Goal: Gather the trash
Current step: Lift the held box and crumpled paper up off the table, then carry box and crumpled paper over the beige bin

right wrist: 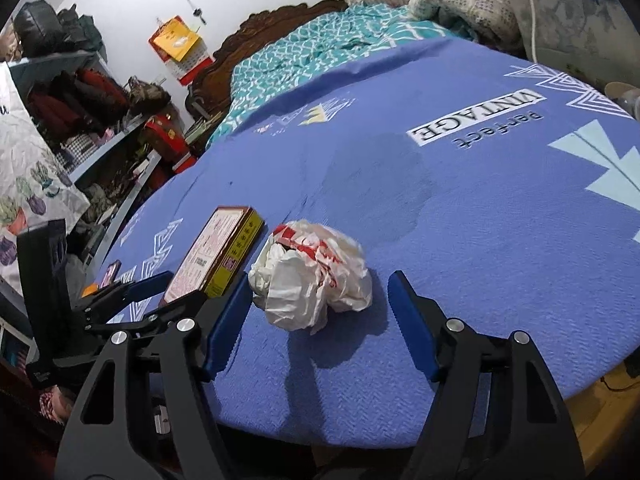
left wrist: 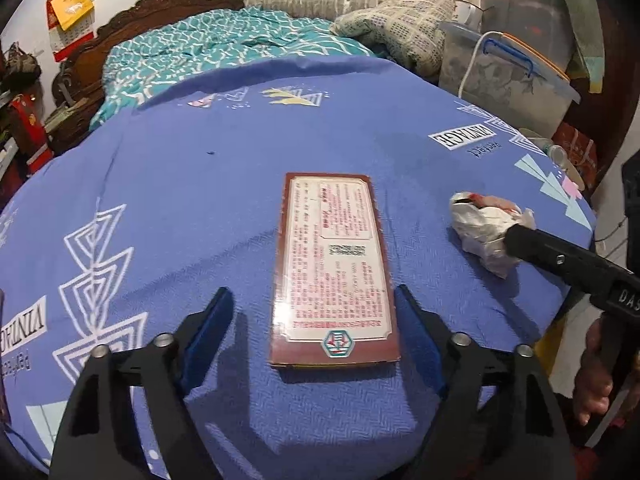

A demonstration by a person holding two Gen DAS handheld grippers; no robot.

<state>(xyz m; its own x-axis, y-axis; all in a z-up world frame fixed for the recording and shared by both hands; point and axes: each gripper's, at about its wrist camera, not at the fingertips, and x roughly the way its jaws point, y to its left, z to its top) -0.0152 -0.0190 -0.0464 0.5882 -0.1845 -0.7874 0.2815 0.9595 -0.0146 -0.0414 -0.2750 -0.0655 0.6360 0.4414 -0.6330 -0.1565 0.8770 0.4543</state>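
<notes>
- Blue patterned cloth covers the tabletop [left wrist: 200, 200]; a flat brown carton [left wrist: 334, 272] lies near its front edge, a crumpled white plastic bag [right wrist: 312, 276] toward the front right.
- The left claw [left wrist: 316, 328] is released, its pads straddling the carton's near end without touching.
- The right claw [right wrist: 316, 320] is spread wide, the bag between its tips.
- The bag looks light, soft and springy: pinch the bulky middle.
- The carton seems stiff and glossy, likely slippery; grip across its narrow width.
</notes>
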